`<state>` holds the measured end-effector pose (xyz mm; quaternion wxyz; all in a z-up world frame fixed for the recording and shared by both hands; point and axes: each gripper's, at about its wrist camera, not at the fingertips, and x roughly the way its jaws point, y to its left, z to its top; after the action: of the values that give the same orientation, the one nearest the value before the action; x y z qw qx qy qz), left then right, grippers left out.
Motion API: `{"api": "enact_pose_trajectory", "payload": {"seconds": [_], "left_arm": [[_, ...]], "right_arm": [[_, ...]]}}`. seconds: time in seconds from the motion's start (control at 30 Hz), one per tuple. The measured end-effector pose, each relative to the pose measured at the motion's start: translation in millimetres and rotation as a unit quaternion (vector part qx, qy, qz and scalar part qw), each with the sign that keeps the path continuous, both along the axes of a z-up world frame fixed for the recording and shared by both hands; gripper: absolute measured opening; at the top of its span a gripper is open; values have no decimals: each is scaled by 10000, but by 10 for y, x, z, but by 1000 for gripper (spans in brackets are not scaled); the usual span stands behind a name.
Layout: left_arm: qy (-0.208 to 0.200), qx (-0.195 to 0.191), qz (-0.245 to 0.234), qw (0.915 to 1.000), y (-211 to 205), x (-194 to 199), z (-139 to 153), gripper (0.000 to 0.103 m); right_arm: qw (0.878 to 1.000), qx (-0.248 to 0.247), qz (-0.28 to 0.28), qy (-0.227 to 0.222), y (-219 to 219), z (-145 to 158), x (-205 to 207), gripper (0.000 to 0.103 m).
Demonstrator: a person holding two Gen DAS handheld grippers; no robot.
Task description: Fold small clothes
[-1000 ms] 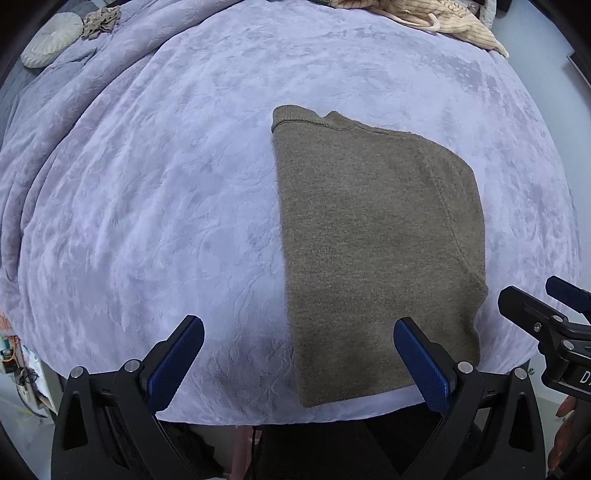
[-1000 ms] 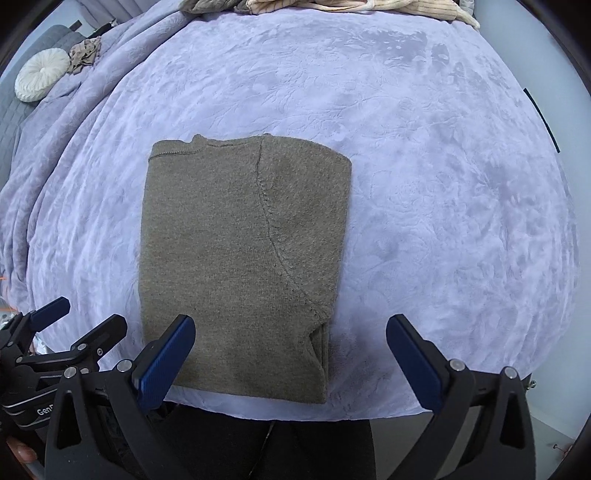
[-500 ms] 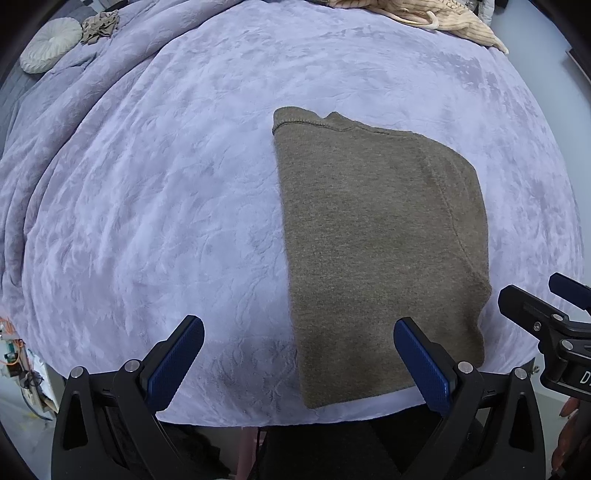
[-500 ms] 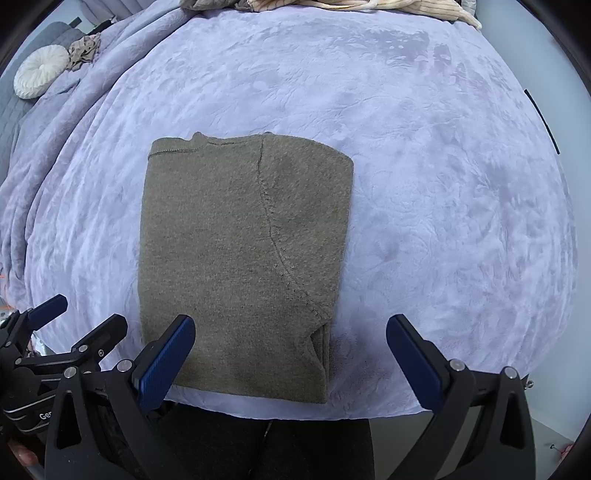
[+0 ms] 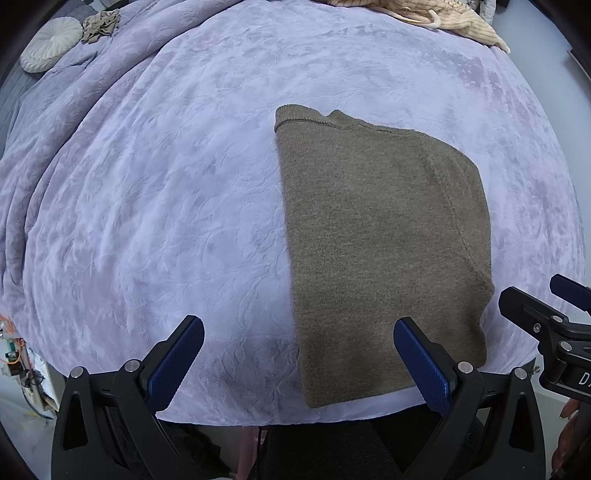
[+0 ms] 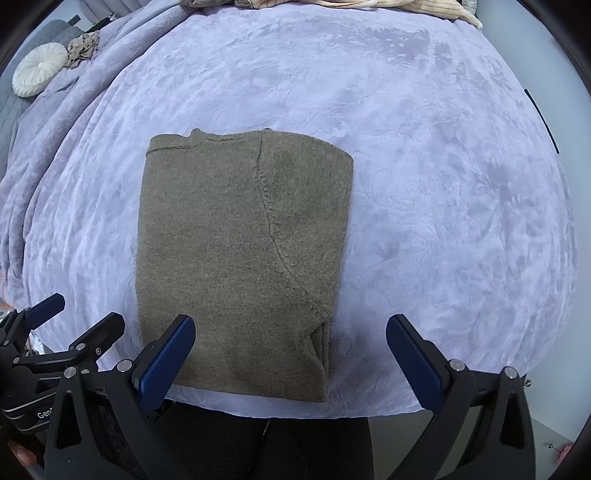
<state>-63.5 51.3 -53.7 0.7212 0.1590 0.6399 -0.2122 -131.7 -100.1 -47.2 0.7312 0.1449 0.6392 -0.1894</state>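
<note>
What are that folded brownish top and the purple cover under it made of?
The folded olive-brown knit top looks like soft, fuzzy wool or a wool-like yarn: fine knit texture, a stitched seam, matte surface. The lilac bed cover looks like plush fleece or velvet, with an embossed leafy pattern and a faint sheen.

A wide lavender blanket (image 5: 147, 206) lies bare on both sides of a folded olive sweater (image 6: 236, 258) near its front edge. Only the far rim is cluttered: a striped beige garment (image 5: 454, 18), a round white cushion (image 6: 38, 72), and a crumpled cloth (image 6: 83, 46).
</note>
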Motion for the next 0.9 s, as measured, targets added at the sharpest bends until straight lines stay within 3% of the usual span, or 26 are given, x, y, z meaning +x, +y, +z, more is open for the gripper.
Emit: {"api": "enact_pose_trajectory", "payload": {"seconds": [0.9], "left_arm": [[-57,40,23,10000,26,-11,-4,103]], "right_arm": [[10000,6,16,32,26,-11,0,103]]}}
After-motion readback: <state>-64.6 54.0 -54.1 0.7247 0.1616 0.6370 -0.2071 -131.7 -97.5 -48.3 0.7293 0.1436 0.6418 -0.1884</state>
